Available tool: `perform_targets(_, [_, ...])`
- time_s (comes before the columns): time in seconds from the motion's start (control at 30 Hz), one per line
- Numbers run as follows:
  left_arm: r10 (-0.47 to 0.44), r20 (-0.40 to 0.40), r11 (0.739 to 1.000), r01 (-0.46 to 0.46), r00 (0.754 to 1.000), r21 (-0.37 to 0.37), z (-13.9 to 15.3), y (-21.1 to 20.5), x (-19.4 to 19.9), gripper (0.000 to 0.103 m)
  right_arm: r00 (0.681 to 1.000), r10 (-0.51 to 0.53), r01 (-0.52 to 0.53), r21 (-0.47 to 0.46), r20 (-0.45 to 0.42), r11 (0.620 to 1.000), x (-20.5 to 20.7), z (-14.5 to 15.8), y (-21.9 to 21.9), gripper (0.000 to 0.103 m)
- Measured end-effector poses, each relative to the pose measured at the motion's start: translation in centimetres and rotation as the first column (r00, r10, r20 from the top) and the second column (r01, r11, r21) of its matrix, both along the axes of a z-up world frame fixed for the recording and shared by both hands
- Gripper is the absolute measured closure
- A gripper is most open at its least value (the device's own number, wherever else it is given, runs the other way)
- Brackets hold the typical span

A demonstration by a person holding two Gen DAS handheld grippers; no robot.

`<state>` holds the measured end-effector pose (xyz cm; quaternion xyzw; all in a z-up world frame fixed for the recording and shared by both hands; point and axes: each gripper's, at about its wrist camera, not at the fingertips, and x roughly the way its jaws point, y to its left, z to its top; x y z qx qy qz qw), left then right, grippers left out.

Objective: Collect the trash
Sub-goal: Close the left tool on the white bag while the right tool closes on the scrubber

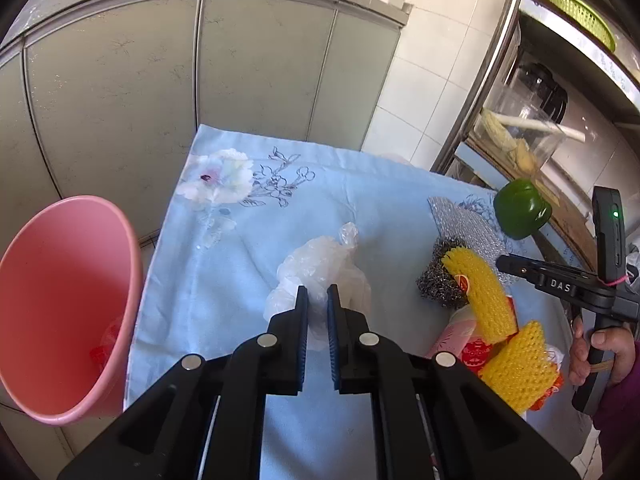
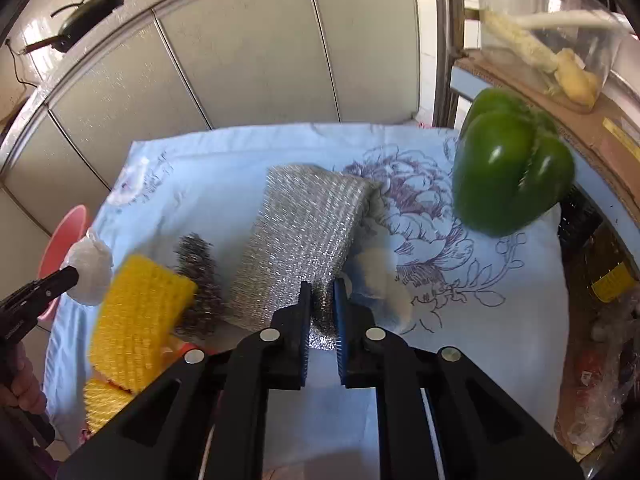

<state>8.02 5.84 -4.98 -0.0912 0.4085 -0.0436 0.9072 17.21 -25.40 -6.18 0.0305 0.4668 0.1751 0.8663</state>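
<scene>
While the crumpled clear plastic bag [image 1: 320, 268] is sitting pinched between the narrowed jaws of the left gripper [image 1: 318, 294], it is lying on the blue floral cloth [image 1: 224, 240], with the pink bin [image 1: 64, 280] waiting just off the cloth's left edge. Doing this step well probably means keeping the squeeze firm, since thin film is likely to slip, lifting clear of the cloth before swinging left, and releasing only once over the bin's mouth. The right gripper [image 2: 320, 300] is hovering with its jaws nearly together around the near end of a silver mesh cloth [image 2: 304, 232]; whether it is actually gripping is unclear. The left wrist view is showing the bin's whole interior, with something red at the bottom. The right wrist view is revealing only a sliver of that bin, but it is showing the yellow foam netting [image 2: 140, 312], the steel wool scrubber [image 2: 200, 280] and the green bell pepper [image 2: 512, 168] far more plainly.
</scene>
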Motion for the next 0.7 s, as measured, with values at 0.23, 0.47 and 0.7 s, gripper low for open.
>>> perform_targets(0.23, [0.026, 0.056, 0.999, -0.025, 0.998, -0.030, 1.9, 0.9, -2.0, 0.095, 0.991, -0.019, 0.019, 0.000, 0.129, 1.000, -3.4, 4.3, -0.7, 0.095])
perform_targets(0.47, [0.030, 0.094, 0.999, -0.027, 0.995, -0.040, 3.2, 1.1, -4.1, 0.095, 0.969, -0.028, 0.022, 0.025, 0.246, 0.999, -6.4, 9.1, -0.8, 0.095])
perform_targets(0.7, [0.036, 0.139, 0.998, -0.030, 0.990, -0.047, 4.2, 1.4, -6.2, 0.095, 0.939, 0.041, -0.057, 0.036, 0.342, 0.998, -8.7, 13.1, 2.0, 0.095])
